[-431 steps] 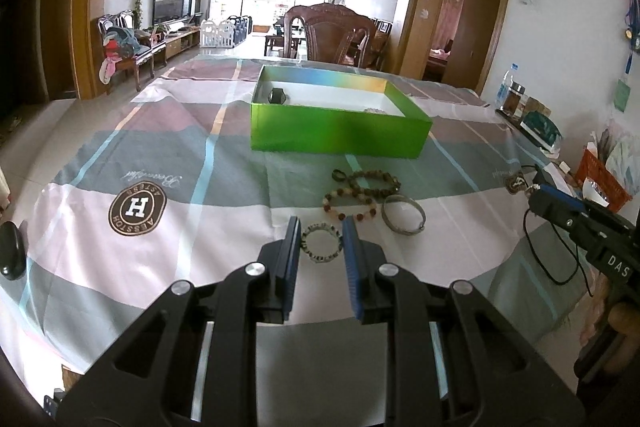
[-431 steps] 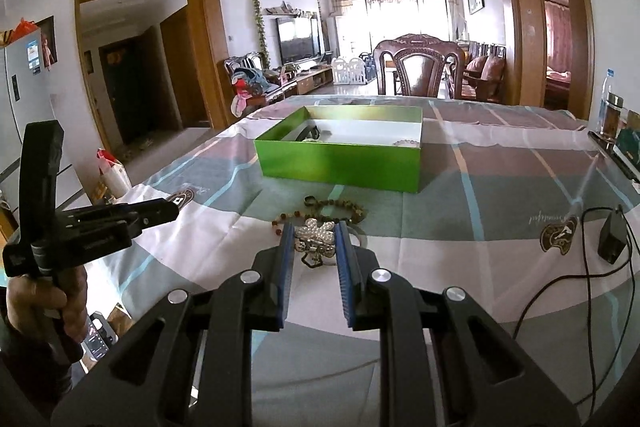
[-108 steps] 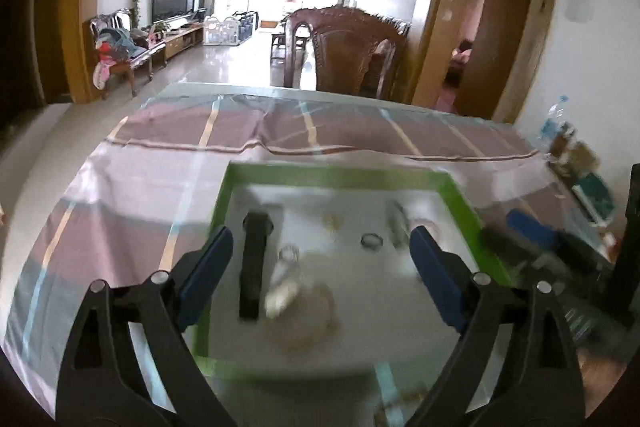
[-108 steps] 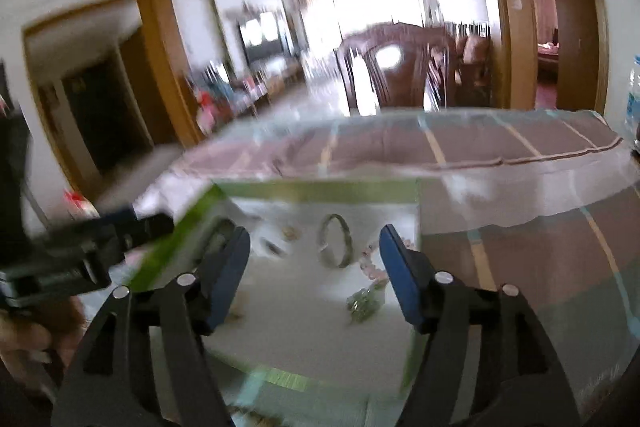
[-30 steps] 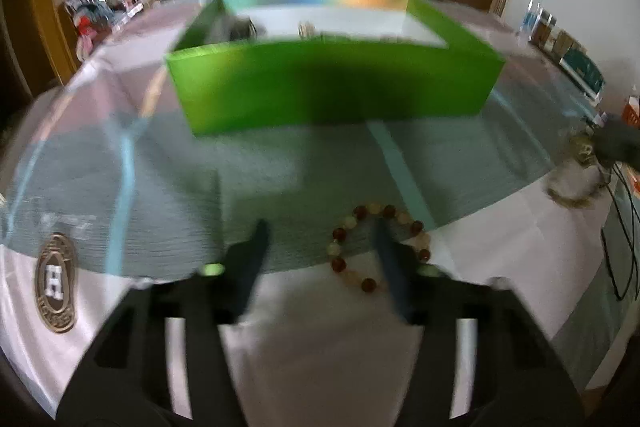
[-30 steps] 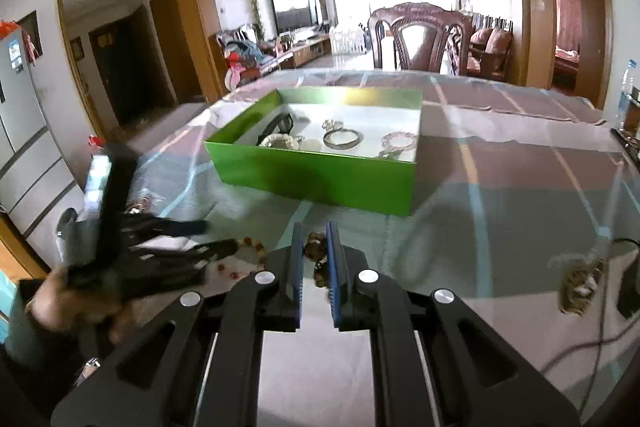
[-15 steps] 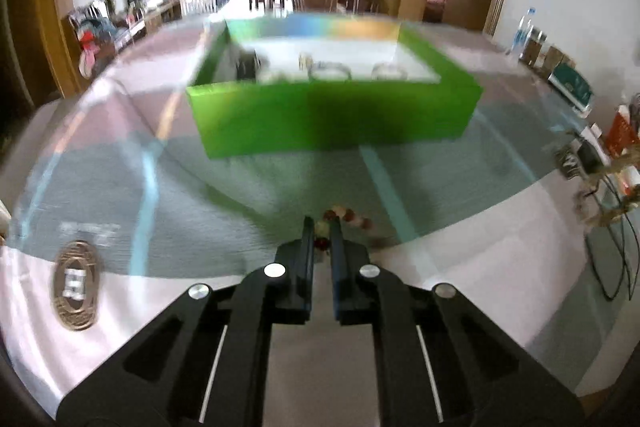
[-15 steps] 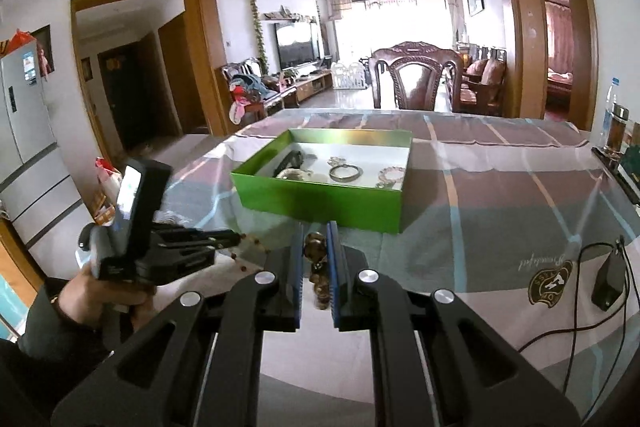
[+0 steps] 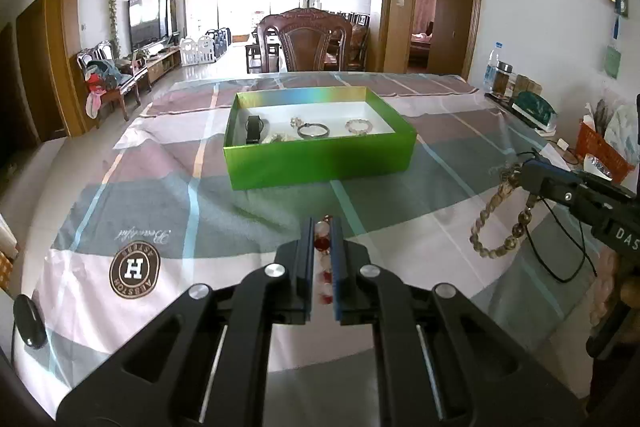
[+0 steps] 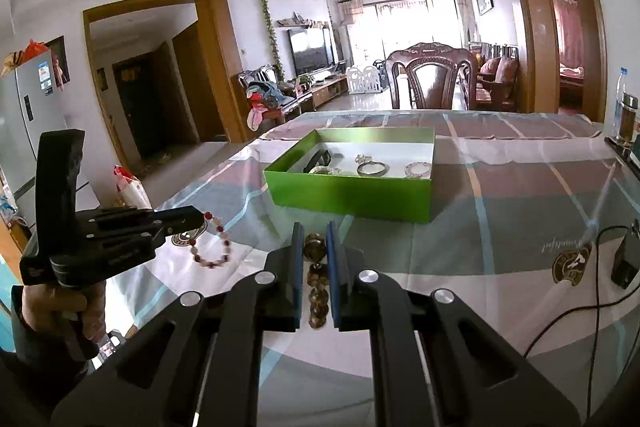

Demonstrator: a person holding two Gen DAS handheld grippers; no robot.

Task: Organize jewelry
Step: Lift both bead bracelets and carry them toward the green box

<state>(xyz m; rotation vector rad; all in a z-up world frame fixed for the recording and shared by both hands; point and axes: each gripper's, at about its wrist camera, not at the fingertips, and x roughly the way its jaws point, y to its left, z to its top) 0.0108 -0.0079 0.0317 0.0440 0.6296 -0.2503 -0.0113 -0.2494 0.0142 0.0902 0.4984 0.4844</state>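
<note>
My left gripper (image 9: 322,227) is shut on a red and white bead bracelet (image 9: 322,247), held above the table; the bracelet hangs from it in the right wrist view (image 10: 212,243). My right gripper (image 10: 313,231) is shut on a brown bead bracelet (image 10: 314,259), which dangles from it in the left wrist view (image 9: 496,223). A green box (image 9: 320,163) stands further back on the table and holds a black watch (image 9: 254,129), a silver bangle (image 9: 313,131), a pale bead bracelet (image 9: 359,126) and other small pieces.
The table has a plaid cloth (image 9: 160,195) with round logos. A black mouse (image 9: 30,323) lies at the left edge. A black cable and adapter (image 10: 624,267) lie at the right. Bottles, a book and an orange basket (image 9: 600,155) line the right edge. A chair (image 9: 306,43) stands behind.
Both grippers have lifted and drawn back from the box, each with its bracelet in it. The bracelets now hang free above the cloth.
</note>
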